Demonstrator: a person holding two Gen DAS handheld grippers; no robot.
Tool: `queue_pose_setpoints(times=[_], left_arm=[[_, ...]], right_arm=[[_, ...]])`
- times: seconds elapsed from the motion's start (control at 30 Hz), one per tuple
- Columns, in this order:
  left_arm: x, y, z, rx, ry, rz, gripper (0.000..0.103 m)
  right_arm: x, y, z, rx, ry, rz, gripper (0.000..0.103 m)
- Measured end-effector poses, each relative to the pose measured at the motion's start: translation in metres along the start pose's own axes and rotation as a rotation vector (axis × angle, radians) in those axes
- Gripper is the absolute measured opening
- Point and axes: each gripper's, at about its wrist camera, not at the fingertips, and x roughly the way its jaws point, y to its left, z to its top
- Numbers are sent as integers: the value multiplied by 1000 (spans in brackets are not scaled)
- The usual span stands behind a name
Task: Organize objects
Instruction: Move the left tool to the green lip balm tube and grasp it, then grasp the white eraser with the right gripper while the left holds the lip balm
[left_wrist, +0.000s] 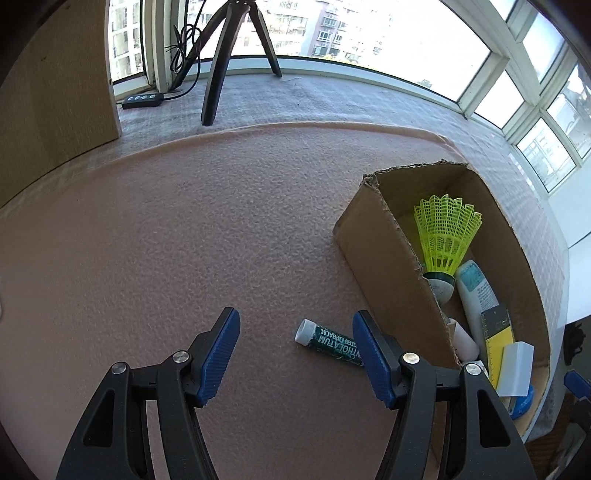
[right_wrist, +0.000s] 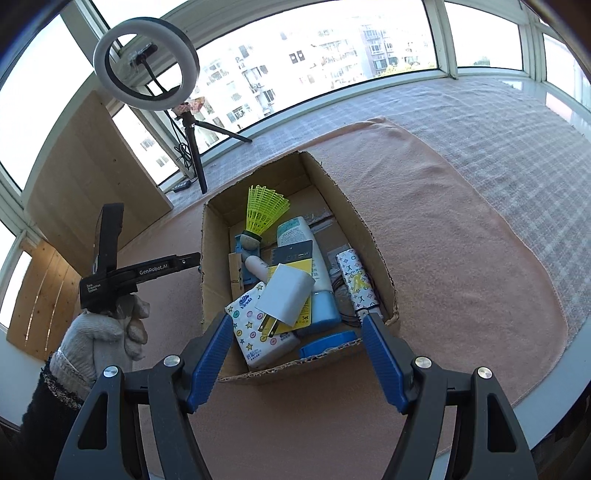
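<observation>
Beside cardboard box: one lip balm tube; inside: one shuttlecock.

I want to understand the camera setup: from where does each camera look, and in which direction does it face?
Left wrist: sits on the left claw, facing down at the pink mat and a green lip balm tube beside the cardboard box; only its own open fingers show.
Right wrist: sits on the right claw, facing down into the box; its open fingers show, plus the gloved left hand.
Shared: the box and the yellow shuttlecock.
</observation>
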Motion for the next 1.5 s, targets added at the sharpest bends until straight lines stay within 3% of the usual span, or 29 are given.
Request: queue_pose_setpoints(times=[0.2,0.43,0.53,0.73,0.97,1.17,1.43,1.5], left_arm=[[15,-11,-1,67,31,31,67],[4,-4,-27,149,30,97,64],[-13,11,-37,103,-9,119,64],[-45,8,-63,22,-71,78,64],[-27,-2,-86,-20,-10,82,65],[-24,-10,-91,24,-36,116,64],[-39,13,-108,26,-63,117,22],[-43,21,-111,13,-65,107,18]], right_arm=[[1,-18,-3,47,10,-16,69],[1,-15,-3,47,7,-3,69],[1,-11,-3,39,4,4,69],[7,-6,-3,37,16,19,69],[8,2,-4,13,18,33,69],[8,3,-6,14,24,35,69],[9,15,-8,-9,29,55,69],[12,23,-8,-23,37,64,69]])
